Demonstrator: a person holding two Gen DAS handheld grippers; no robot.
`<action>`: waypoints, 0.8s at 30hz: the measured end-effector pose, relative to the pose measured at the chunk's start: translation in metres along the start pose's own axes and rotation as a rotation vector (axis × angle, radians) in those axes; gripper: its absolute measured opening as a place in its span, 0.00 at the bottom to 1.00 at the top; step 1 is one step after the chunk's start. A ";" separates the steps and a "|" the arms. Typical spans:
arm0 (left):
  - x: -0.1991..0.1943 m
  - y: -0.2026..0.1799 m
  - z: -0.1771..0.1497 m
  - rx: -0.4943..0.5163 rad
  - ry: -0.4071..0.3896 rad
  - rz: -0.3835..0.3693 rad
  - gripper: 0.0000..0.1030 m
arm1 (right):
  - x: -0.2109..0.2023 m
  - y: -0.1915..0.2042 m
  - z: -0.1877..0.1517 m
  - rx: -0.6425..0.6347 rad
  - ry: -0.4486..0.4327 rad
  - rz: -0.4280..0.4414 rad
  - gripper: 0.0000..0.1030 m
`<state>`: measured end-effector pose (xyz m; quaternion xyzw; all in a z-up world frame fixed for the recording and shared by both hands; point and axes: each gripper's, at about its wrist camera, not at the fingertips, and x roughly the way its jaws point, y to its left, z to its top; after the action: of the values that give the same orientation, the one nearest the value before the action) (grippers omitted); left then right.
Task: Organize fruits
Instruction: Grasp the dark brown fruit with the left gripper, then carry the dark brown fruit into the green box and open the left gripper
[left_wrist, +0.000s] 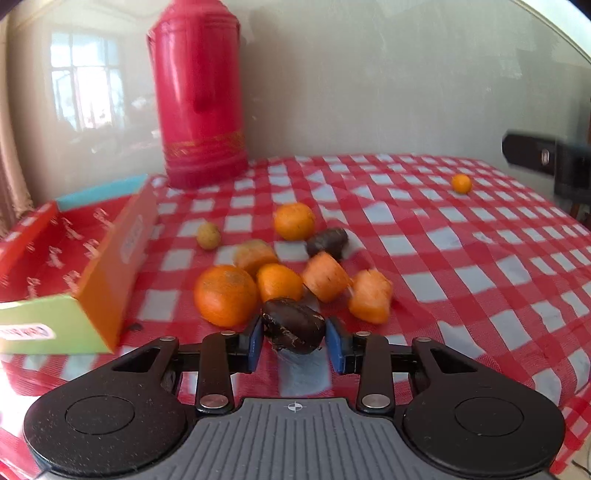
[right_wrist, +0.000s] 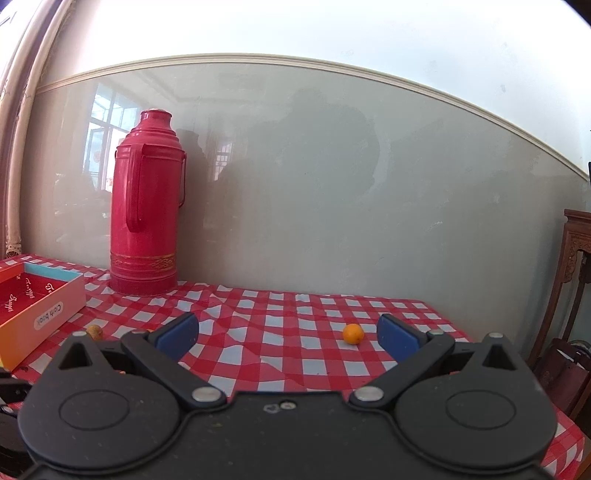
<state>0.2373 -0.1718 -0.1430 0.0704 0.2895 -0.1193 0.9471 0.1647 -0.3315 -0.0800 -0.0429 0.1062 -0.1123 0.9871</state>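
My left gripper (left_wrist: 294, 341) is shut on a dark brown, chestnut-like fruit (left_wrist: 293, 326), with a blue pad pressing on each side of it. Just beyond it lies a cluster: a large orange (left_wrist: 225, 295), a smaller orange (left_wrist: 279, 281), another orange (left_wrist: 294, 220), orange carrot-like chunks (left_wrist: 325, 276) and a second dark fruit (left_wrist: 327, 242). A small yellowish round fruit (left_wrist: 208, 235) lies to their left. My right gripper (right_wrist: 287, 332) stands open above the cloth, nothing between its fingers. A tiny orange (right_wrist: 353, 333) sits farther back, just left of its right fingertip.
An open red and orange cardboard box (left_wrist: 107, 266) stands at the left, also in the right wrist view (right_wrist: 44, 314). A tall red thermos (right_wrist: 146, 221) stands against the grey wall. Red checked cloth (left_wrist: 461, 258) covers the table. A wooden chair (right_wrist: 570, 295) stands past the right edge.
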 end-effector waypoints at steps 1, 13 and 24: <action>-0.004 0.004 0.003 -0.003 -0.015 0.011 0.35 | 0.001 0.000 0.000 0.007 0.003 0.005 0.95; -0.010 0.121 0.037 -0.123 -0.045 0.268 0.35 | 0.007 0.020 -0.001 0.018 0.041 0.075 0.95; 0.020 0.187 0.027 -0.233 0.092 0.363 0.35 | 0.015 0.041 0.000 -0.009 0.073 0.118 0.95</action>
<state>0.3180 -0.0011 -0.1203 0.0168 0.3269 0.0908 0.9406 0.1880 -0.2953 -0.0874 -0.0367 0.1448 -0.0547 0.9873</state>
